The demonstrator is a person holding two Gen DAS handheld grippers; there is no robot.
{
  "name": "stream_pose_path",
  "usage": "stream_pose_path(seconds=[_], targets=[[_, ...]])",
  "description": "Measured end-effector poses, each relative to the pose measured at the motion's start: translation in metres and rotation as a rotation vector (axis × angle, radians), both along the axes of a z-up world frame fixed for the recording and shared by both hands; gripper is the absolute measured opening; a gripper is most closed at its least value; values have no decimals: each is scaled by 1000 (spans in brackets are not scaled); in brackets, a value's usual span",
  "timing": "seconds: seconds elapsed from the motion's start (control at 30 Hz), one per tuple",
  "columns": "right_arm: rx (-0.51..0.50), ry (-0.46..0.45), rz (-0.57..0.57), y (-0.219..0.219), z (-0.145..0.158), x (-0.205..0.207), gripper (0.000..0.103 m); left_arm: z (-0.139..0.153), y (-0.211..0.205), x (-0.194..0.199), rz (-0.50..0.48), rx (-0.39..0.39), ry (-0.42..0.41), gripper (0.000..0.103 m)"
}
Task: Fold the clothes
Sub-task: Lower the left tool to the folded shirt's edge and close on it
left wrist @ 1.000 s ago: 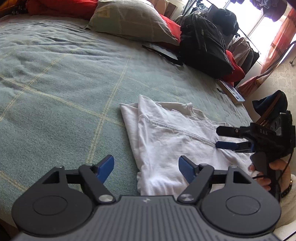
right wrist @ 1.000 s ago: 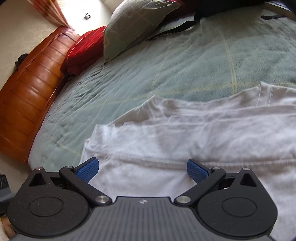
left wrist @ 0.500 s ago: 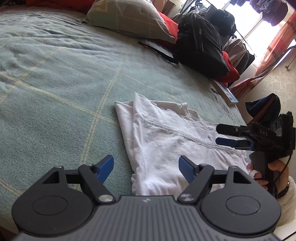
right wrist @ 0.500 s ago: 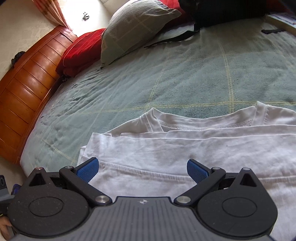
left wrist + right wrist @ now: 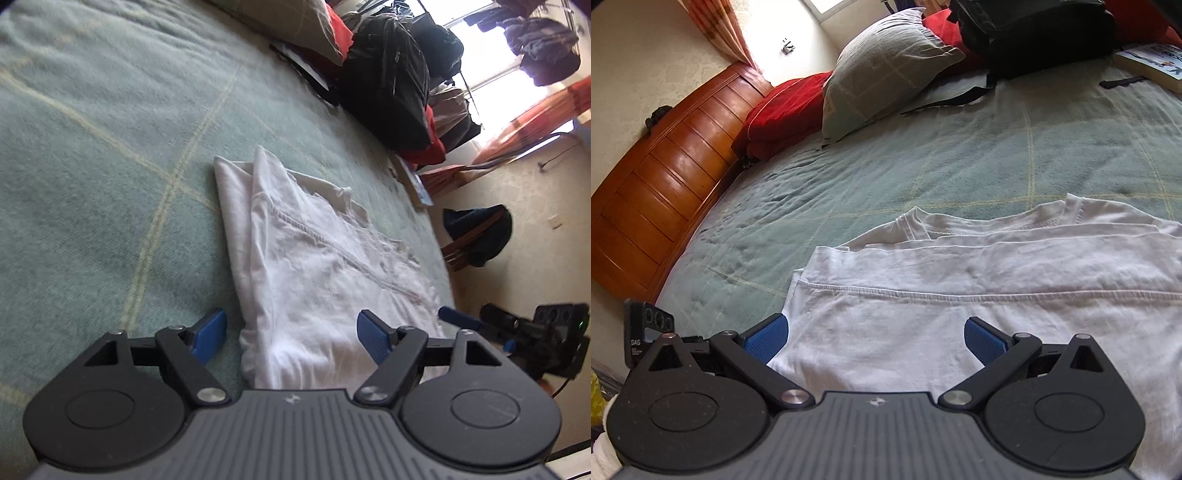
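Note:
A white T-shirt [image 5: 314, 266] lies folded into a long band on the green checked bedspread [image 5: 110, 166]. My left gripper [image 5: 291, 336] hovers open over the shirt's near end, its left pad over bare bedspread and its right pad over cloth. My right gripper [image 5: 874, 339] is open too, low above the shirt [image 5: 960, 295] near its left corner, with nothing pinched. In the left wrist view the right gripper [image 5: 484, 332] shows at the shirt's right edge. The left gripper's body [image 5: 646, 332] peeks in at the left edge of the right wrist view.
A grey pillow [image 5: 886, 74], red cushions [image 5: 783, 114] and a black backpack [image 5: 1034, 33] lie along the far side of the bed. A book [image 5: 1152, 62] rests at the far right. The wooden headboard [image 5: 657, 177] borders the left side. A chair with dark clothing [image 5: 476, 236] stands on the floor.
The left view has tilted and dropped closer to the shirt's near end. The right gripper has pulled back and up from the shirt, showing more bed. Both grippers stayed open.

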State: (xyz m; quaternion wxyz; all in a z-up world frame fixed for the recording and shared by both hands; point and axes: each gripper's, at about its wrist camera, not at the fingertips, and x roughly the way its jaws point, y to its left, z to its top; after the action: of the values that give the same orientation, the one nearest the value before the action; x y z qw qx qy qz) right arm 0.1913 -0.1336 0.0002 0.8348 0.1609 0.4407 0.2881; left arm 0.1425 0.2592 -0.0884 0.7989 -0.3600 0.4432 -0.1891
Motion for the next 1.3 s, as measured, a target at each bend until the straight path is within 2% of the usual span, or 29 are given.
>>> stream_pose_path(seconds=[0.07,0.27,0.33,0.53,0.67,0.77,0.83,0.9,0.93,1.07,1.13,1.17,1.3], targets=[[1,0,-8,0,0,1,103,-4,3,13,-8,-35,2,77],[17,1,-12,4,-2,6,103,-10,-4,47,-22,-72,-11,77],[18,8,-8,5,-5,6,103,-8,-8,43,-42,-58,-19,77],[26,8,17,4,-7,6,103,-8,-11,8,-114,-99,-12,77],[33,9,28,5,-9,7,103,-15,-10,26,-100,-126,0,76],[46,13,35,5,-10,6,103,-20,-12,43,-89,-142,5,72],[53,13,30,3,-11,5,103,-21,-14,50,-85,-138,11,67],[56,18,23,1,-13,6,103,-21,-13,44,-90,-119,15,54],[56,20,23,-1,-13,6,103,-23,-11,39,-96,-120,21,51],[58,13,31,-6,-13,5,103,-38,2,29,-67,-145,73,16],[60,6,35,-8,-12,5,103,-44,5,33,-48,-148,105,13],[61,3,36,-9,-12,5,103,-41,2,35,-52,-125,104,13],[66,5,35,-13,-14,4,103,-18,-16,34,-63,34,85,11]])
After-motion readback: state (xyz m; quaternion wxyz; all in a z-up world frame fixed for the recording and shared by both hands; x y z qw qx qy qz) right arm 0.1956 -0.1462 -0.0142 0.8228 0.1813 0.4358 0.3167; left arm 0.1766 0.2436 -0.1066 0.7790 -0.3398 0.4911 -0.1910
